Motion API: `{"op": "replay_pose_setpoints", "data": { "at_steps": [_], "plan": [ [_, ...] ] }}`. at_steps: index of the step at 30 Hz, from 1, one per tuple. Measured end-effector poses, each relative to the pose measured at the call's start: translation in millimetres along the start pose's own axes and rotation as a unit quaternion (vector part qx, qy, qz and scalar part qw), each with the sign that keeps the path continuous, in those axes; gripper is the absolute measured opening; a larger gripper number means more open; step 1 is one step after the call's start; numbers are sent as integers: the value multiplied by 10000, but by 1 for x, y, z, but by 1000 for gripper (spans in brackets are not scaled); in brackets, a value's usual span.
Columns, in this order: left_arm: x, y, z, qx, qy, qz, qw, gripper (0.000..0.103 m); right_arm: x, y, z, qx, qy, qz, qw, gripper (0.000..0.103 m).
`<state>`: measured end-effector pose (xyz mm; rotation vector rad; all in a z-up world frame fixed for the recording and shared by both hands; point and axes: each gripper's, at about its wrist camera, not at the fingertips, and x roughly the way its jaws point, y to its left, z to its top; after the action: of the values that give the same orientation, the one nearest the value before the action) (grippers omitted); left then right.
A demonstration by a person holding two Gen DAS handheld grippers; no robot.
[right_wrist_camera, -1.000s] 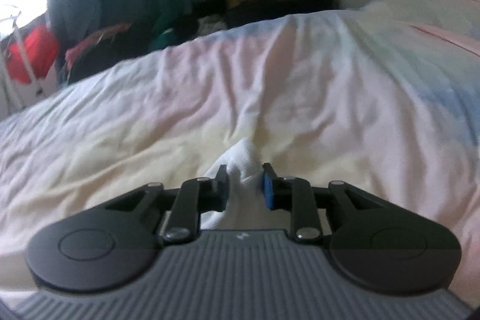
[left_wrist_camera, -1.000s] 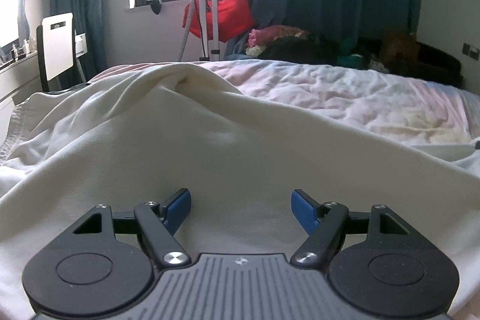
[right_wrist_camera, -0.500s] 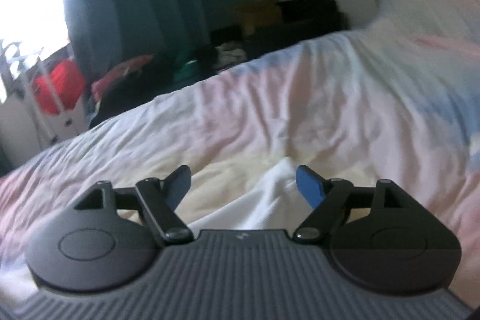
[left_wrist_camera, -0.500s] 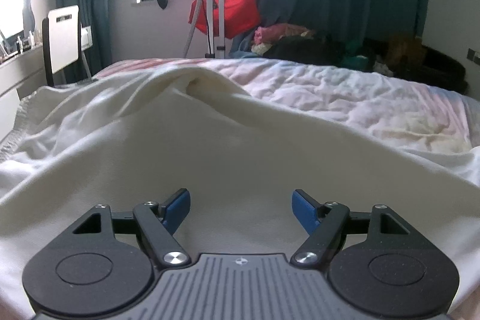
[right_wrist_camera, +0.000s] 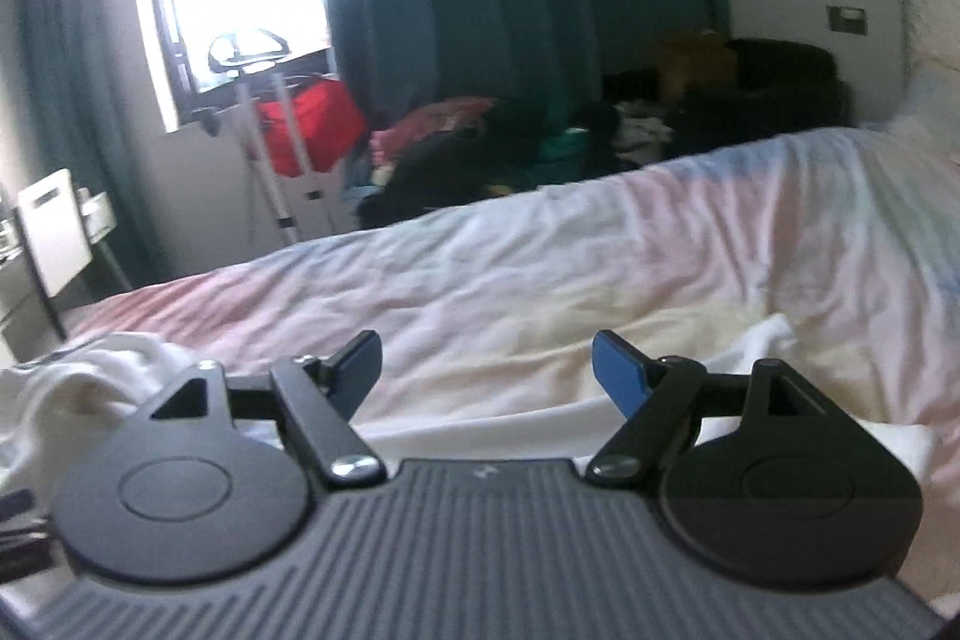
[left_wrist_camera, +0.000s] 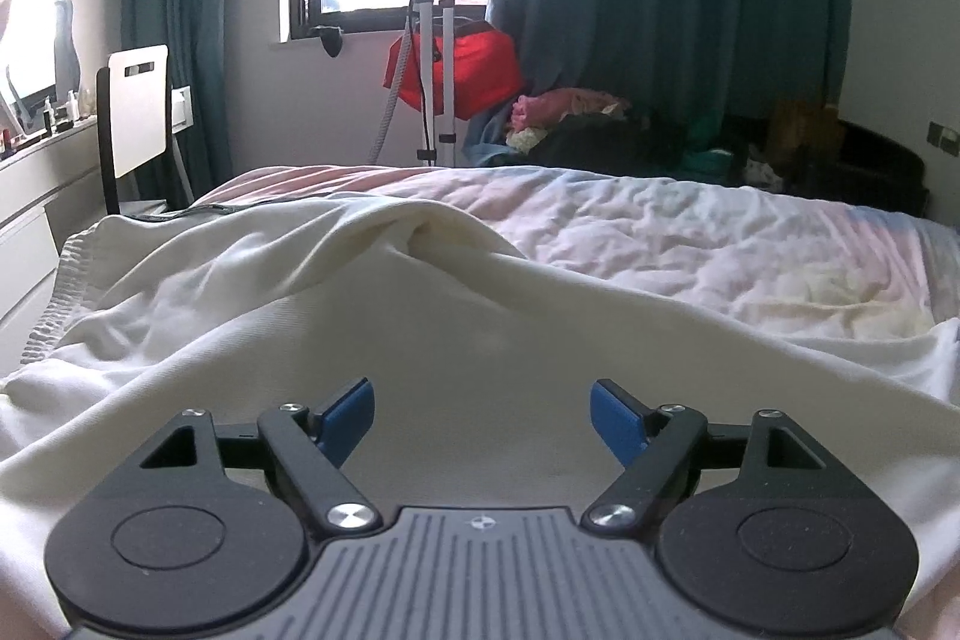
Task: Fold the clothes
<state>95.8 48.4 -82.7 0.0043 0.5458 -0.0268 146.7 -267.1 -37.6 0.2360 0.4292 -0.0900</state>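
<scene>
A cream-white garment (left_wrist_camera: 360,316) lies spread over the near half of the bed, with a raised fold running across its middle and a ribbed hem at the left. My left gripper (left_wrist_camera: 482,415) hovers low over its near part, open, nothing between the blue pads. In the right wrist view the same garment (right_wrist_camera: 762,340) shows as white cloth at the lower right and lower left. My right gripper (right_wrist_camera: 487,367) is open above it and holds nothing.
The bed (left_wrist_camera: 690,244) carries a crumpled pastel sheet. Beyond it stand a garment steamer pole (left_wrist_camera: 429,58), a red bag (left_wrist_camera: 474,64), a heap of clothes (left_wrist_camera: 576,124) and teal curtains. A white chair (left_wrist_camera: 135,112) and a dresser are at the left.
My right gripper has opened and let go of the white cloth, then risen and swung left. The left gripper has lifted and tilted up slightly, still open.
</scene>
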Motion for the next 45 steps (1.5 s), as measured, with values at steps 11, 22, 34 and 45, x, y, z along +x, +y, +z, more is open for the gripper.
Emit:
{"op": "replay_pose_setpoints", "data": {
  "at_steps": [11,22,34,45],
  "plan": [
    [-16,-1,-9,326,-112,-208,9992,82,-60,68,21,498,-46,137,9987,79],
    [30,-14,12,875,49,3,9962,84,-9,43,-51,113,140,30,9998,79],
    [211,-90,101,2474,1782,792,9491,83,44,-17,-62,1218,575,340,9903,79],
    [252,-86,101,2839,2569,1037,9180,20,80,-39,-76,1633,986,375,9809,79]
  ]
}}
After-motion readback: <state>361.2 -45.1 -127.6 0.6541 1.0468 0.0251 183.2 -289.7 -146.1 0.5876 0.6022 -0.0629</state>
